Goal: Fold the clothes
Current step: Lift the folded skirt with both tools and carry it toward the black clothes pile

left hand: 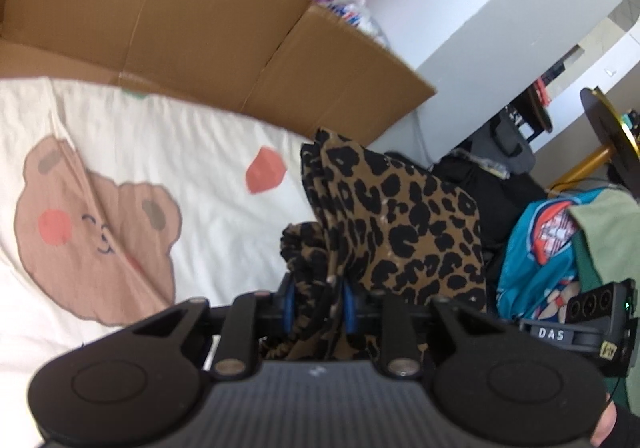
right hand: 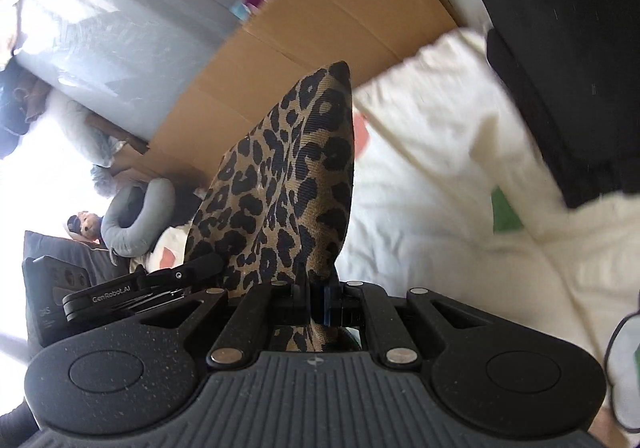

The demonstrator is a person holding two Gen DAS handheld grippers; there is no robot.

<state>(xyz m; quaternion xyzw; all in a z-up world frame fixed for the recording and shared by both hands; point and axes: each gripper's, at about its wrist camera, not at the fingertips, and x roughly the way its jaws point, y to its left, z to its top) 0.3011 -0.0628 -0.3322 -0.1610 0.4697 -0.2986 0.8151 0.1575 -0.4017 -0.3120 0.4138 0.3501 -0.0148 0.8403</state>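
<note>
A leopard-print garment (left hand: 404,224) hangs lifted above the bed, held at two places. My left gripper (left hand: 318,304) has a bunched fold of it between its blue pads, and the pads press on the cloth. In the right wrist view the same leopard-print garment (right hand: 288,183) rises in a peak from my right gripper (right hand: 316,302), whose fingers are shut tight on an edge of it. The left gripper's body (right hand: 132,288) shows at the left of the right wrist view, and the right gripper's body (left hand: 576,324) at the right of the left wrist view.
A cream bedspread (left hand: 132,151) with a bear print lies below. A large open cardboard box (left hand: 192,31) stands behind the bed. A heap of clothes, blue and green (left hand: 560,248), lies at the right. A black folded item (right hand: 568,59) rests on the bedspread (right hand: 440,187).
</note>
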